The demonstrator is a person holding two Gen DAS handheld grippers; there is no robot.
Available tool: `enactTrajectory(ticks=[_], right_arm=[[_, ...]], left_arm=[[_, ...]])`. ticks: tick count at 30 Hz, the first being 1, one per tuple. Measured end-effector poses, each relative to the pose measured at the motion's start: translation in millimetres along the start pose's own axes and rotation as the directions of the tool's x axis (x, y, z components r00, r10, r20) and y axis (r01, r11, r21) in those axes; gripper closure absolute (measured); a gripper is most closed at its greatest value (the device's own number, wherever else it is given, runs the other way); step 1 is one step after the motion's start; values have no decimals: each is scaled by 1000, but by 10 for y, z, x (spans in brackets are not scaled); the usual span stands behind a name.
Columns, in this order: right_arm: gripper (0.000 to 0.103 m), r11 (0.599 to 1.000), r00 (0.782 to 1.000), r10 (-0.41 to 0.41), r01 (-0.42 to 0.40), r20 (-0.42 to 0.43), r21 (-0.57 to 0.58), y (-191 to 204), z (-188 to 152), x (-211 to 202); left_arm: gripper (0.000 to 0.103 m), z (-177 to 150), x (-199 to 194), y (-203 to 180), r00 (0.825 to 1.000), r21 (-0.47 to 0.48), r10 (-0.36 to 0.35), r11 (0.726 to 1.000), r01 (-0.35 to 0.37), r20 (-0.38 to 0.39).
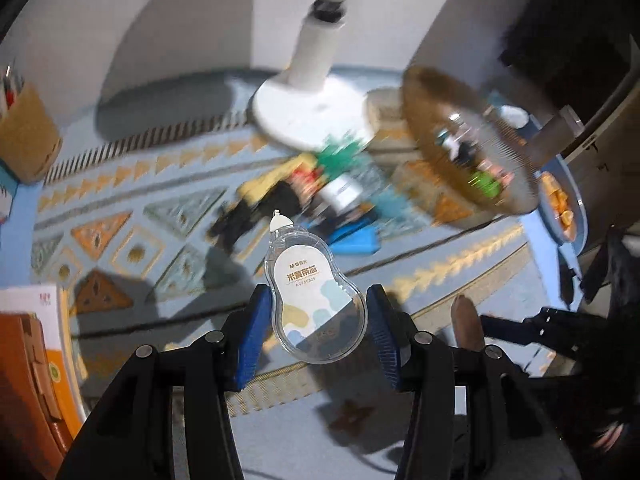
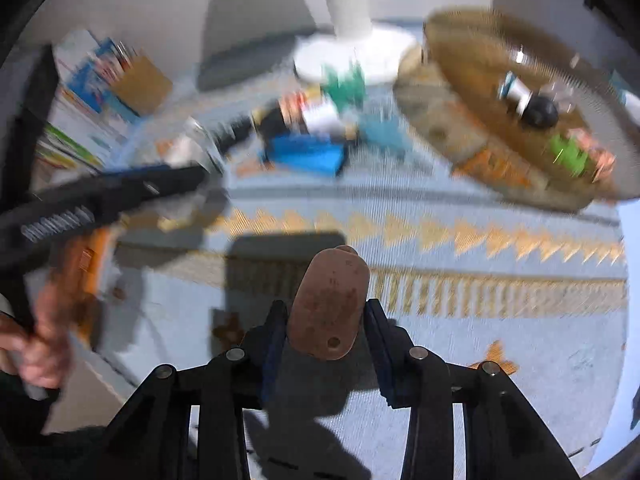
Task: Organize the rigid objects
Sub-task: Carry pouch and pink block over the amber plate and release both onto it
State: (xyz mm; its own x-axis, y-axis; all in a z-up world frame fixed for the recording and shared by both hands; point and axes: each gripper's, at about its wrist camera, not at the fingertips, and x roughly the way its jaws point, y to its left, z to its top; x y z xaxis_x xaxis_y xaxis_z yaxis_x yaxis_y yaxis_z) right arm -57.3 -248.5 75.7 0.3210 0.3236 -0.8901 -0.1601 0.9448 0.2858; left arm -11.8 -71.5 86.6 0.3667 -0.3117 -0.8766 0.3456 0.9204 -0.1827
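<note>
Both grippers clamped: left (image 1: 318, 320) w/ clear tape cartridge (image 1: 316, 292), right (image 2: 326, 320) w/ brown tag (image 2: 330, 304); blurred clutter (image 1: 304, 196), lamp base (image 1: 308, 116) ahead.

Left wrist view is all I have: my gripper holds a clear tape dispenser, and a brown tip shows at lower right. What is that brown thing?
Observer: A flat brown oval piece with a small hole near one end, standing between the right gripper blue pads.
Operator: Is it gripped or loose?
Observer: Gripped, as far as I can tell; both pads sit against its sides, above the blue patterned cloth.
Operator: What lies in the amber tray that blurs out for me?
Observer: In the amber tray, a white and black bottle-like item and something green; blur hides more.
</note>
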Motion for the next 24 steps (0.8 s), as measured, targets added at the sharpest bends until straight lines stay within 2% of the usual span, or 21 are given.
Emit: enactTrajectory(ticks=[2, 5, 9, 12, 14, 19, 24], right_arm=[[64, 1000, 998, 16, -17, 64, 15, -94, 153, -290], [64, 1000, 986, -4, -1, 164, 30, -294, 315, -723], [64, 997, 959, -61, 45, 277, 64, -638, 483, -1225], [64, 991, 930, -111, 76, 351, 111, -985, 568, -1585], [64, 986, 915, -135, 88, 380, 139, -1175, 574, -1793], [64, 973, 891, -199, 130, 409, 191, -1611, 622, -2017], [64, 961, 907, -230, 154, 354, 229, -2044, 688, -1915]], left_arm=[[57, 125, -113, -196, 999, 22, -6, 1000, 5, 35], [57, 285, -244, -466, 996, 57, -17, 998, 12, 84], [57, 489, -375, -867, 990, 129, -38, 991, 20, 139], [57, 607, -398, -1118, 987, 171, -43, 985, 16, 155], [57, 680, -394, -1269, 986, 190, -43, 982, 11, 164], [57, 895, -389, -1626, 979, 231, -60, 973, 14, 194], [57, 1102, -235, -1894, 977, 246, -74, 969, 24, 198]])
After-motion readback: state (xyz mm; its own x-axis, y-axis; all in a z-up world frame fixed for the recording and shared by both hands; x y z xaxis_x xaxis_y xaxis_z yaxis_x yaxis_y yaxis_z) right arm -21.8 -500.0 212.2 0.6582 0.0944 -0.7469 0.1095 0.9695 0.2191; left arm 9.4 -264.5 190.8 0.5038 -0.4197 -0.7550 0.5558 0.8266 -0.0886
